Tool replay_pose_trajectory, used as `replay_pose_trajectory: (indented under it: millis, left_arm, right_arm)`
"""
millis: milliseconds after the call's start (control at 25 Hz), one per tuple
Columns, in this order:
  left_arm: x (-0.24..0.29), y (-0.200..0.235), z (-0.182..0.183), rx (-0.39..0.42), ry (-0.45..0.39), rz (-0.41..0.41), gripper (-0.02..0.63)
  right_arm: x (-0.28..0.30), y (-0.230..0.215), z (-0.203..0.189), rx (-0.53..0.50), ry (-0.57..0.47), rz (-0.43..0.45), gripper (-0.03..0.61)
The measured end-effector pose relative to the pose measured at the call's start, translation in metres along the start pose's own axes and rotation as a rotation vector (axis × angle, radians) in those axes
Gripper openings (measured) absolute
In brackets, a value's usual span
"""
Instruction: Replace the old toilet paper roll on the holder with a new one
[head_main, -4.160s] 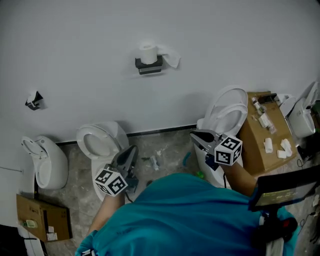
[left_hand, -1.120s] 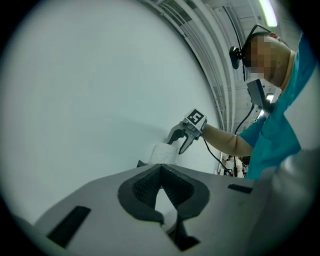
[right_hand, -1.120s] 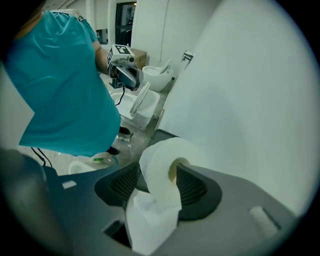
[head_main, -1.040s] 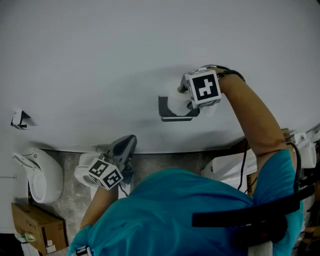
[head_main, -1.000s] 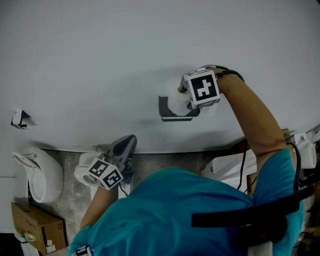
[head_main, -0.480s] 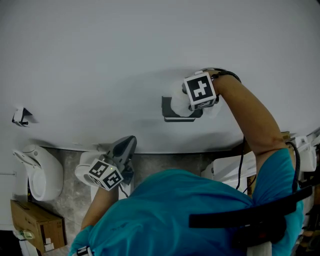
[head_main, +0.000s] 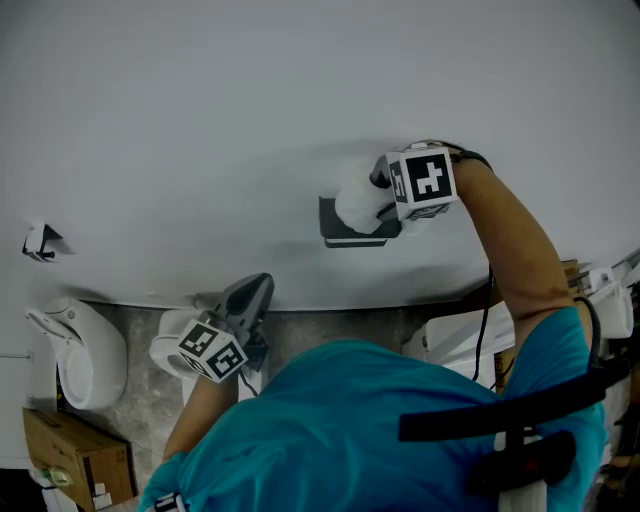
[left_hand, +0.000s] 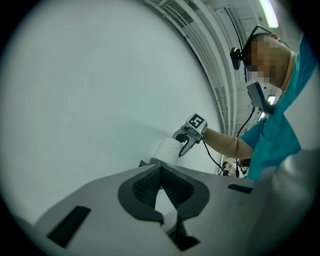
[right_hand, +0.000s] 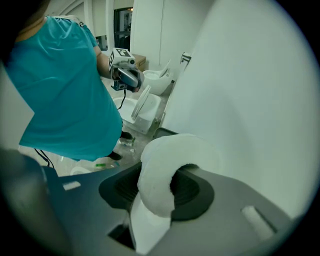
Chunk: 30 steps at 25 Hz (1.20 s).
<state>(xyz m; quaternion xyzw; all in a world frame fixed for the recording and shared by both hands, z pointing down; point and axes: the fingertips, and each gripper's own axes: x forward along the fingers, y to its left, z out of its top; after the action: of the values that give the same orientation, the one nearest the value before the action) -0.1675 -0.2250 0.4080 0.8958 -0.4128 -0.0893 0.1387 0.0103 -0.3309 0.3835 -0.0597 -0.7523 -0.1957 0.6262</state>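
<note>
A plain white wall (head_main: 200, 100) fills most of the head view, with toilets (head_main: 75, 345) standing on the floor below it. Fixed to the wall is a dark holder (head_main: 340, 235), and the roll (head_main: 355, 200) to be replaced sits on it, upright and close against the wall.

The step in hand appears to be taking the old roll off. The right gripper (head_main: 382, 195) reaches steeply down onto the roll from above. Its jaws have just been closing, and the right gripper view shows them grasping the soft paper side of the roll, one jaw in the hollow middle and the other outside, with the paper squashed between the pads. The left gripper (head_main: 258, 285) hangs low by the person's side, well apart from the holder, with its jaws clenched together on nothing.

The next move likely calls for lifting the roll straight up and clear of the holder without the paper side tearing or slipping out of the pinch. After that a new roll is needed, and none shows in these views.
</note>
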Motion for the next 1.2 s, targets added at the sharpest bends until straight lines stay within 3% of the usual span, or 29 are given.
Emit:
replay_pose_trajectory:
  millis: [440, 840, 1200]
  left_arm:
    - [0.019, -0.006, -0.001, 0.006, 0.014, -0.037, 0.008]
    - [0.033, -0.017, -0.002, 0.010, 0.026, -0.064, 0.008]
    - [0.038, -0.018, 0.001, 0.019, 0.042, -0.075, 0.008]
  right_arm:
    - [-0.046, 0.007, -0.016, 0.114, -0.256, -0.143, 0.161]
    - [-0.105, 0.019, -0.049, 0.418, -0.685, -0.247, 0.161]
    - [-0.118, 0.027, -0.065, 0.539, -0.879, -0.284, 0.160]
